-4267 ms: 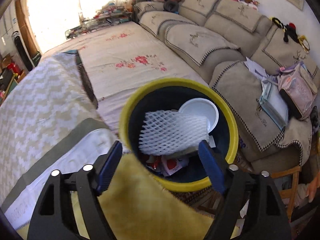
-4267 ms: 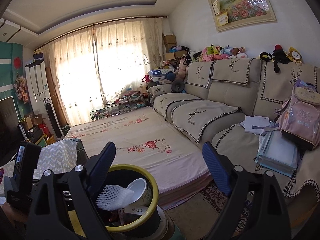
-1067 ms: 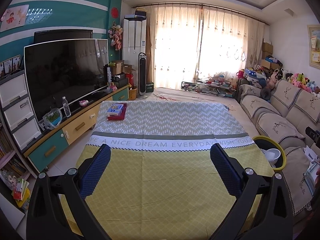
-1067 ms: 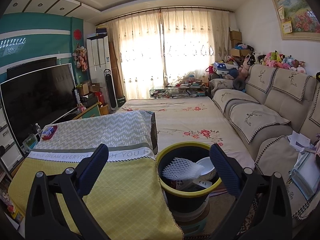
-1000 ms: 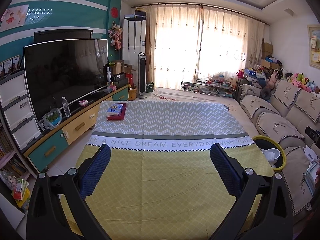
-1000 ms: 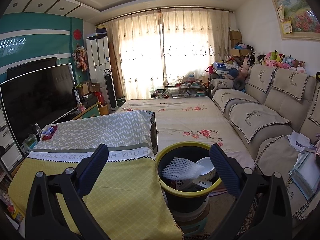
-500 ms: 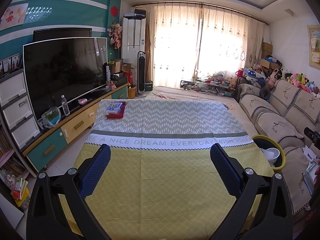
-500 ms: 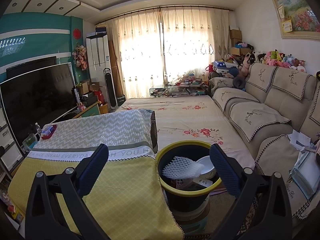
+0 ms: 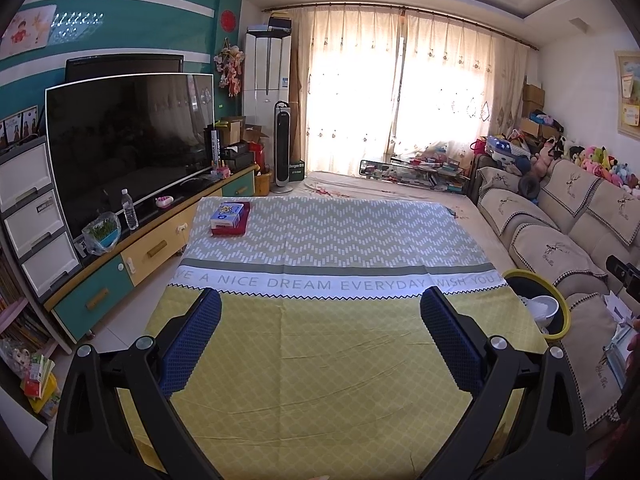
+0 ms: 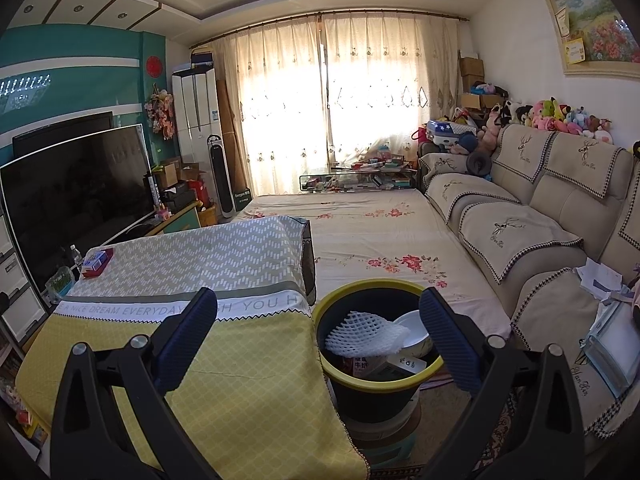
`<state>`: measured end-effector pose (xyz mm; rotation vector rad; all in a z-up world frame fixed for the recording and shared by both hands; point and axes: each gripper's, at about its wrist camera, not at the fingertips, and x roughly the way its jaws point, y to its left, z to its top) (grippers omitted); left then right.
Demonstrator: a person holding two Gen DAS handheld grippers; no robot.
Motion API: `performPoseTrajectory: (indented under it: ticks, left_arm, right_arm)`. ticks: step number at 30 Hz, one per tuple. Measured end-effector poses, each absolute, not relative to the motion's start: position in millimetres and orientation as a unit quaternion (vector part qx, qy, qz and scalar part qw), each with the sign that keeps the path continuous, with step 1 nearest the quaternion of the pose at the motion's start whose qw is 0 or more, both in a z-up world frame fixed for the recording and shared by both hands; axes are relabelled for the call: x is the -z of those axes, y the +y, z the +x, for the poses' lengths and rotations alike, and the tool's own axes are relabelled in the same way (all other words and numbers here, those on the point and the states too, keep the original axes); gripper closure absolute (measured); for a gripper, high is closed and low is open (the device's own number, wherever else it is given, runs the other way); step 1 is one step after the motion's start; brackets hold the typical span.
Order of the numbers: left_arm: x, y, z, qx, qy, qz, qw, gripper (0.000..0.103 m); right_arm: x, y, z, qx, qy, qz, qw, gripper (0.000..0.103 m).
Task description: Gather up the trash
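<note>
Right wrist view: the yellow-rimmed trash bin [image 10: 374,364] stands on the floor between the table and the sofa, just beside the table's right edge.
Bin contents: a white foam fruit net [image 10: 362,334] lies on top, touching a white bowl [image 10: 414,334]; printed packaging [image 10: 384,364] sits beneath them.
Bin in left wrist view: the trash bin [image 9: 538,300] shows at the table's right edge, with the bowl [image 9: 542,307] inside.
Right gripper [image 10: 318,334]: jaws spread wide, nothing between them; it hangs over the table's near right corner and the bin.
Left gripper [image 9: 320,330]: jaws spread wide, holding nothing, above the yellow part of the tablecloth.
Tablecloth [image 9: 320,360]: yellow lattice near, a white band of lettering across the middle, grey zigzag at the far end.
Far left corner of table: a blue and white box [image 9: 227,216] rests on a red one [image 9: 230,227].
Left side: a television [image 9: 128,140] on a low cabinet [image 9: 132,256], with a water bottle [image 9: 129,209] in front of it.
Right side: a beige sofa [image 10: 540,220] with plush toys [image 10: 560,118] along its back.
Beyond the table: a floral sheet [image 10: 372,220] and bright curtains [image 10: 340,100].
</note>
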<state>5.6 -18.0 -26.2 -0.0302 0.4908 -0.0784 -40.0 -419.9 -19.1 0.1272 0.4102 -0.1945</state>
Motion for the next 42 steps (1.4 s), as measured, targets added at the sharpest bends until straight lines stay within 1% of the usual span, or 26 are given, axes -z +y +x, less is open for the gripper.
performPoseTrajectory:
  ticks: [15,25,32,38,42]
  left_arm:
    - [26.9,-16.4,8.0,0.054,0.250,-0.025,0.966,0.005]
    - [30.5,-12.9,15.5,0.056,0.260,-0.039,0.963,0.005]
    - [31.8,-18.6,17.1,0.053,0.249,-0.019,0.967,0.005]
    - [37.0,-13.9,38.1,0.053,0.267,-0.023,0.962,0.005]
    - [44.3,-0.6,76.6,0.059,0.299,-0.034,0.952,0.005]
  right_arm:
    - [18.6,-420.1,-39.9,0.096,0.204,0.063,0.972,0.007]
    - [28.9,-417.2,-33.0,0.095,0.209,0.062,0.971,0.007]
    - [30.9,-413.8,-30.1,0.092,0.214,0.060,0.971,0.007]
    - [31.0,-407.8,-19.8,0.090,0.223,0.047,0.970,0.007]
    - [27.6,-399.6,3.3,0.068,0.236,0.033,0.969,0.007]
